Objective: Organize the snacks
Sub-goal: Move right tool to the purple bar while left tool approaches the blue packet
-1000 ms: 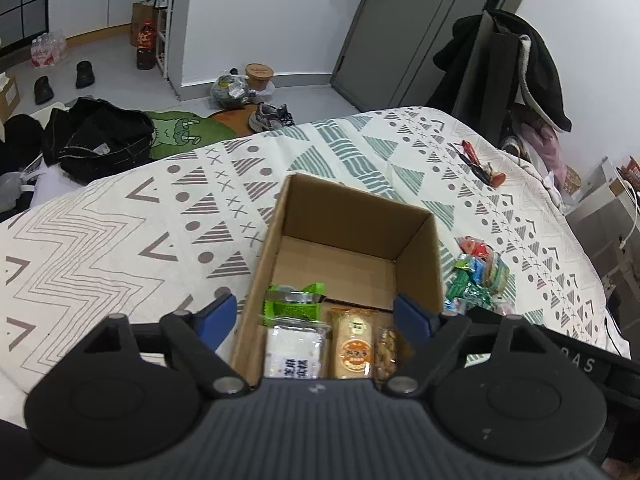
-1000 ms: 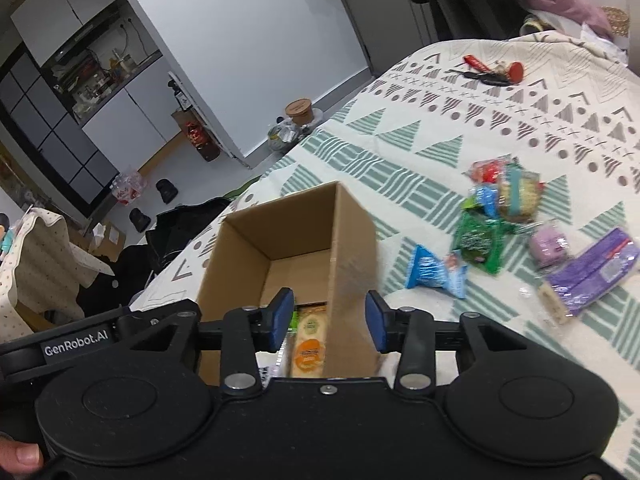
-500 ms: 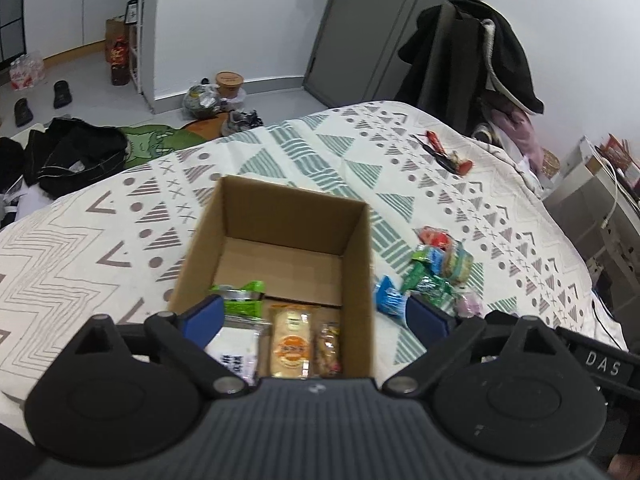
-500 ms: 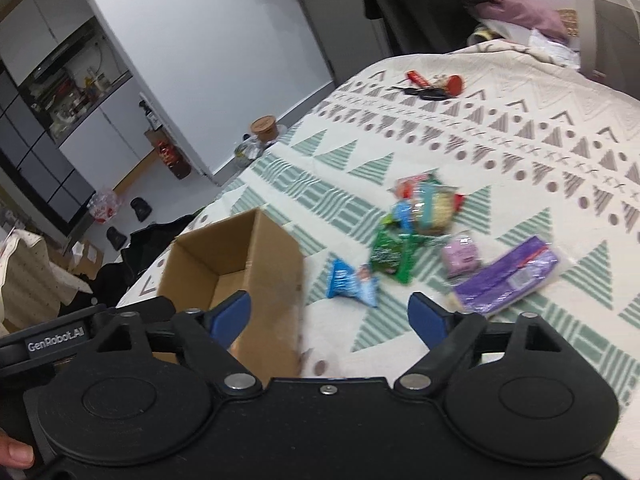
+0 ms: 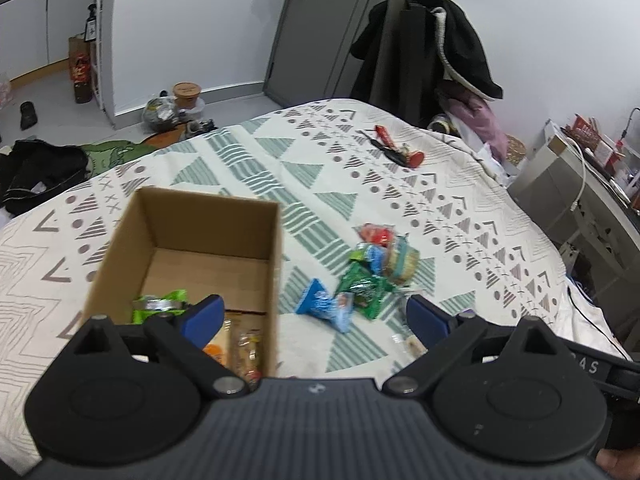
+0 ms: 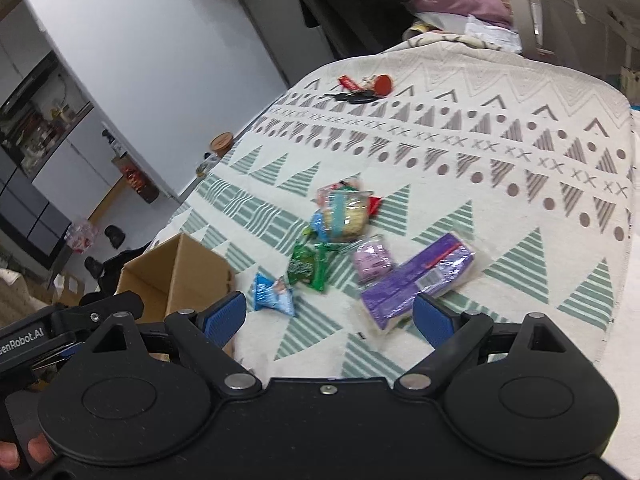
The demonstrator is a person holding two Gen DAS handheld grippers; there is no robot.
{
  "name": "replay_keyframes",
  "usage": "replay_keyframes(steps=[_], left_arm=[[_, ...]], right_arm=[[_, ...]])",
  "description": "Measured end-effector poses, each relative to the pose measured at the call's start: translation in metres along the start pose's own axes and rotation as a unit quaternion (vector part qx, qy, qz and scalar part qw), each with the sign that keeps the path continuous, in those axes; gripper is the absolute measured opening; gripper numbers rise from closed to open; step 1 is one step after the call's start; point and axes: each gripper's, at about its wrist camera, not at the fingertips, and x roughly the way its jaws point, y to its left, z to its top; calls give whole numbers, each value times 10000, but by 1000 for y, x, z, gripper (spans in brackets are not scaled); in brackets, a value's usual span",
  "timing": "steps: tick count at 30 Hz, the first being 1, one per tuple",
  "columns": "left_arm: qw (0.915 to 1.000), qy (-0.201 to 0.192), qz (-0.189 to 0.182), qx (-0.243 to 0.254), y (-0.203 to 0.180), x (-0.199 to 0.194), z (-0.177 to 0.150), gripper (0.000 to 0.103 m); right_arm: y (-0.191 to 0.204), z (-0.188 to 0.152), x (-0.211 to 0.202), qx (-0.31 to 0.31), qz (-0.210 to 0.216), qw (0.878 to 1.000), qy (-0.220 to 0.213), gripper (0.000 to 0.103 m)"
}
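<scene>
Cardboard box (image 5: 192,256) is set open-topped on the patterned bed (image 5: 460,208), at about 9 o'clock of the loose snack pile, presumably so packets can be dropped straight in. Several packets are already stood side by side along its near wall, a green one (image 5: 160,304) among them; the far half of the floor is bare, so room is judged to remain. Loose snacks are clustered just beside the box: blue packet (image 6: 274,294) nearest, green packet (image 6: 306,266) beyond it at 1 o'clock, a round cracker pack (image 6: 344,216) farther at 12, a small pink packet (image 6: 374,260) and a long purple pack (image 6: 420,280) at 3 o'clock. Right gripper (image 6: 328,316) is held above the pile, jaws spread wide and empty, aimed between the blue and purple packs; a pick is judged to be next. Left gripper (image 5: 316,318) is held over the box's right wall, jaws likewise wide apart, holding nothing. Keys (image 6: 360,90) lie well apart at 12 o'clock, unrelated.
</scene>
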Motion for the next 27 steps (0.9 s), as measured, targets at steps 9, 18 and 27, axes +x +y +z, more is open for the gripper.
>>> replay_keyframes(steps=[9, 18, 27], left_arm=[[9997, -33, -74, 225, -35, 21, -4, 94], [9992, 105, 4, 373, -57, 55, -10, 78], [9983, 317, 338, 340, -57, 98, -13, 61]], right_arm=[[-42, -1, 7, 834, -93, 9965, 37, 74], [-65, -3, 29, 1210, -76, 9923, 249, 60], [-74, -2, 53, 1369, -64, 9894, 490, 53]])
